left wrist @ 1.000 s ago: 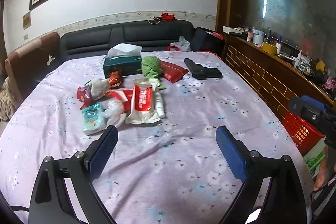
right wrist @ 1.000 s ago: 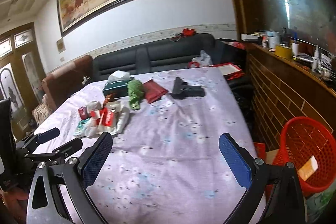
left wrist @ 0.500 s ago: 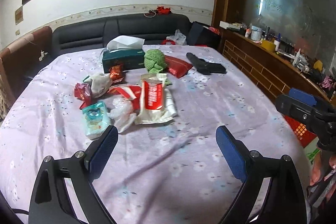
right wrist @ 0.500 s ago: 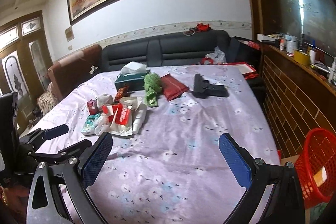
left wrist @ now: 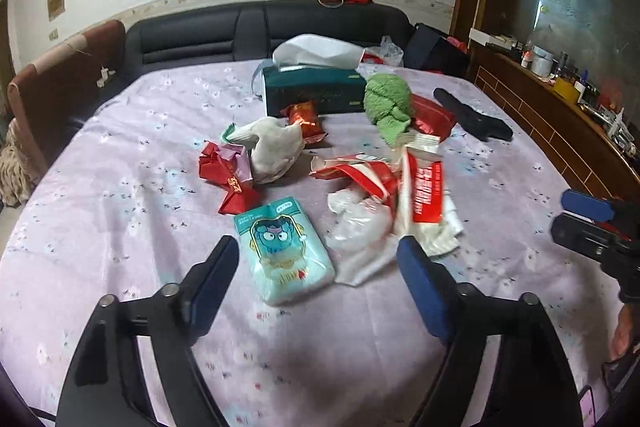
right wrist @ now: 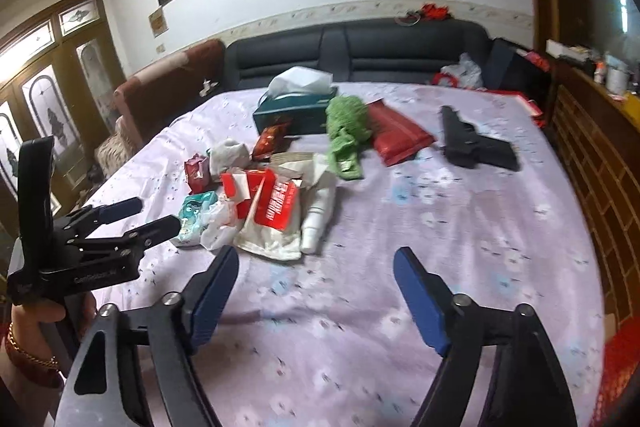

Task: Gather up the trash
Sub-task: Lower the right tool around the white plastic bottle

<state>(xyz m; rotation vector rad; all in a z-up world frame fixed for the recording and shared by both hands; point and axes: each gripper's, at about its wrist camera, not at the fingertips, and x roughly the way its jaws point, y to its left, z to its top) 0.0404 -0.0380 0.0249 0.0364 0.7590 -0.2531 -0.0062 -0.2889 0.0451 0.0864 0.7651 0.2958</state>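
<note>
My left tool (left wrist: 318,259) is spread, its jaws just narrowed a little, with the near end of the teal tissue pack (left wrist: 285,251) between them but unpinched. My right tool (right wrist: 316,267) is likewise spread and just narrowed, holding nothing, over bare cloth. The trash pile (right wrist: 272,203) lies mid-surface (right wrist: 460,227), toward its left edge, just in front of the green tissue box (left wrist: 314,93)

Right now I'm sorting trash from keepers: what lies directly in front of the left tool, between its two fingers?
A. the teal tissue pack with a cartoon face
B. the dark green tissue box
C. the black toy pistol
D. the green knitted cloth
A: the teal tissue pack lies just ahead of the left tool, its near end between the open fingers.
</note>
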